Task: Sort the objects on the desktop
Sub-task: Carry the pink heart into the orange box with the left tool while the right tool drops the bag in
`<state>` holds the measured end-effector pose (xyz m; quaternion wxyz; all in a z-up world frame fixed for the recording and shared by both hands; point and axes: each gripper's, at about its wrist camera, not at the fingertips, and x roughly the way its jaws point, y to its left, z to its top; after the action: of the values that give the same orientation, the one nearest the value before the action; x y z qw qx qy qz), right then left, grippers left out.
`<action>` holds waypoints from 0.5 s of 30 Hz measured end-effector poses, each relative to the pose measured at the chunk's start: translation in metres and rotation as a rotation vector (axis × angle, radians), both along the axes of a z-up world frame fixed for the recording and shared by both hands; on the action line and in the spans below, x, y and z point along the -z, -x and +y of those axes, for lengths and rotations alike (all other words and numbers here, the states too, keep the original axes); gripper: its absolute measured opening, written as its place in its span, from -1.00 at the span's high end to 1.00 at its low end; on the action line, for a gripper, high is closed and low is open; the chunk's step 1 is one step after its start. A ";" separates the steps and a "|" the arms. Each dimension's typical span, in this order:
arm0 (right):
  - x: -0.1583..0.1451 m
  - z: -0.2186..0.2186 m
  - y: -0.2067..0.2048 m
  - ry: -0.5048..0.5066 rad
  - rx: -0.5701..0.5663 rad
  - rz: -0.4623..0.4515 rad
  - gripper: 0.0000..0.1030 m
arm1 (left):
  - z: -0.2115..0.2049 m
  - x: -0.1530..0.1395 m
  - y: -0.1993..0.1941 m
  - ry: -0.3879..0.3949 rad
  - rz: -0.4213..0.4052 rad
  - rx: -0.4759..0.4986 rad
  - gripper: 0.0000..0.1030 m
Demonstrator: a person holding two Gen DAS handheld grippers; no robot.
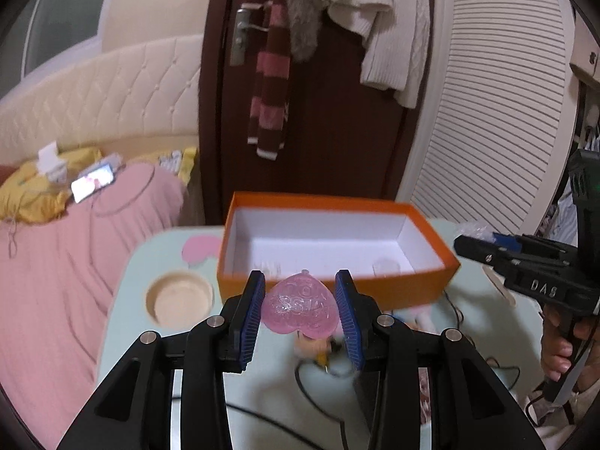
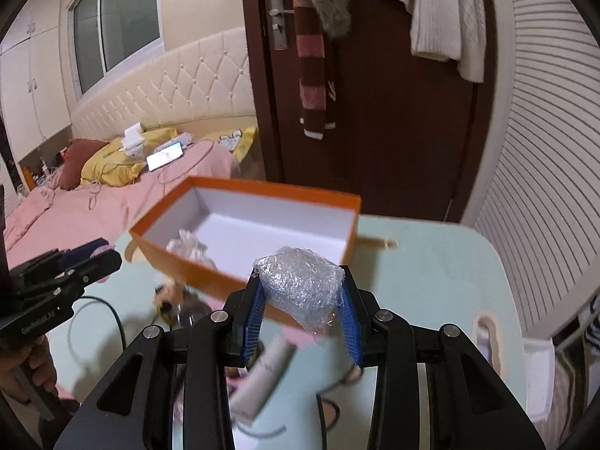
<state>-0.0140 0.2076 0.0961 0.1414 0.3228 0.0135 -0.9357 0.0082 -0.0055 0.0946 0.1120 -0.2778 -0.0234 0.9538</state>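
Note:
My left gripper [image 1: 300, 311] is shut on a translucent pink heart-shaped case [image 1: 300, 309] and holds it above the table, just in front of the open orange box [image 1: 420, 285]. My right gripper [image 2: 302, 300] is shut on a wad of clear bubble wrap [image 2: 300, 283], held near the box's front right corner [image 2: 225, 281]. The box has a white inside; a clear crumpled item [image 2: 187, 247] lies in its left end. The right gripper also shows in the left wrist view [image 1: 465, 243], and the left gripper in the right wrist view [image 2: 97, 262].
The pale green table [image 2: 431, 262] has a round cup recess [image 1: 179, 298]. Black cables [image 1: 315, 393], a small toy figure [image 1: 311, 345] and a white tube [image 2: 262, 378] lie on it below the grippers. A pink bed [image 1: 56, 262] is at left, a door [image 1: 337, 112] behind.

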 end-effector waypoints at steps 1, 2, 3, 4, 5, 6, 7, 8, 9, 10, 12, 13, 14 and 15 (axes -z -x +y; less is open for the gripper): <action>-0.001 -0.004 0.004 0.003 -0.005 0.003 0.26 | 0.001 -0.002 0.005 0.005 0.003 0.003 0.29; -0.003 -0.008 0.008 0.005 -0.010 0.006 0.26 | 0.002 -0.004 0.011 0.008 0.004 0.008 0.29; -0.003 -0.010 0.010 0.004 -0.014 0.007 0.26 | 0.003 -0.005 0.016 0.007 0.003 0.012 0.29; -0.003 -0.016 0.014 -0.001 -0.021 0.007 0.26 | 0.003 -0.006 0.021 0.005 0.001 0.017 0.29; -0.002 -0.018 0.017 -0.007 -0.025 0.005 0.26 | 0.004 -0.006 0.028 0.003 -0.003 0.023 0.29; 0.000 -0.021 0.020 -0.012 -0.029 0.002 0.26 | 0.005 -0.006 0.034 0.002 -0.007 0.029 0.29; 0.001 -0.024 0.024 -0.017 -0.034 -0.004 0.26 | 0.006 -0.005 0.040 0.003 -0.013 0.032 0.29; 0.003 -0.027 0.028 -0.021 -0.040 -0.010 0.26 | 0.007 -0.004 0.046 0.005 -0.020 0.035 0.29; 0.004 -0.030 0.033 -0.026 -0.045 -0.017 0.26 | 0.009 -0.003 0.052 0.007 -0.026 0.037 0.29; 0.005 -0.033 0.037 -0.030 -0.050 -0.024 0.26 | 0.010 -0.001 0.057 0.006 -0.033 0.038 0.29; 0.008 -0.036 0.044 -0.038 -0.053 -0.033 0.26 | 0.011 0.004 0.066 0.001 -0.048 0.039 0.29; 0.009 -0.037 0.048 -0.039 -0.055 -0.037 0.26 | 0.011 0.007 0.069 -0.003 -0.057 0.039 0.29; 0.012 -0.037 0.051 -0.040 -0.055 -0.044 0.26 | 0.012 0.009 0.073 -0.008 -0.065 0.038 0.29; 0.015 -0.038 0.054 -0.041 -0.054 -0.051 0.26 | 0.012 0.012 0.076 -0.009 -0.072 0.038 0.29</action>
<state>-0.0681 0.1701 0.0814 0.1603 0.3490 0.0380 -0.9225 -0.0675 0.0069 0.0824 0.1303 -0.3121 -0.0263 0.9407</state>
